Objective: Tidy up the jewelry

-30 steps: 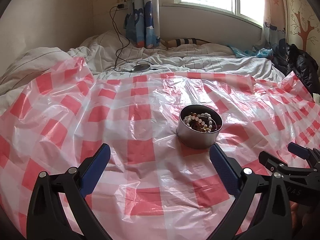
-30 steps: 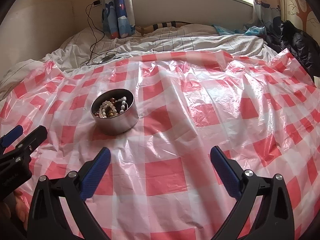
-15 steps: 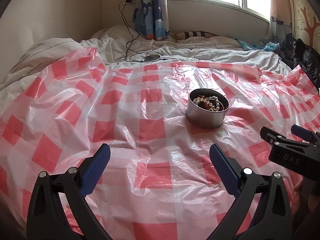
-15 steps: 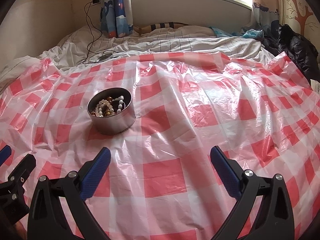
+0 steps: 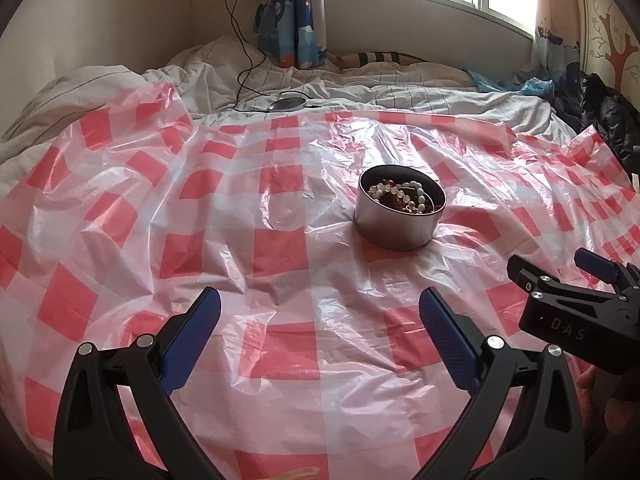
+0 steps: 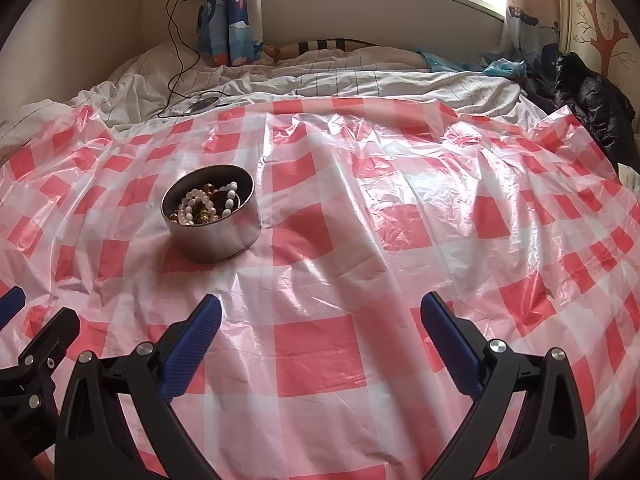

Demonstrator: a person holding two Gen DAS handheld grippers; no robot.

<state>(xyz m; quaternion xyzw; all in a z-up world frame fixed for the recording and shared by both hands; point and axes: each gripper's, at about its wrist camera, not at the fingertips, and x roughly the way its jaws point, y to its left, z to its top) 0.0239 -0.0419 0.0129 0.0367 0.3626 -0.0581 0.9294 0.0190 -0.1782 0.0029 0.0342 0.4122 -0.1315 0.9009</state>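
Observation:
A round metal tin (image 5: 394, 230) holding pearl and amber bead jewelry (image 5: 404, 197) stands on the red-and-white checked plastic sheet (image 5: 280, 248). It also shows in the right wrist view (image 6: 218, 240), with the beads (image 6: 204, 204) inside. My left gripper (image 5: 320, 320) is open and empty, low over the sheet, well short of the tin. My right gripper (image 6: 320, 320) is open and empty, to the right of the tin; it shows at the right edge of the left wrist view (image 5: 560, 272).
The sheet lies over a rumpled white bed (image 6: 360, 80). A black cable (image 5: 244, 60) runs to a round device (image 5: 286, 103) at the back. Dark clothing (image 6: 592, 100) is piled at the right. Curtains (image 5: 288, 12) and a window are behind.
Both grippers have drawn back from the tin and risen a little. The tin now sits farther off in the left wrist view. Both stay open and empty.

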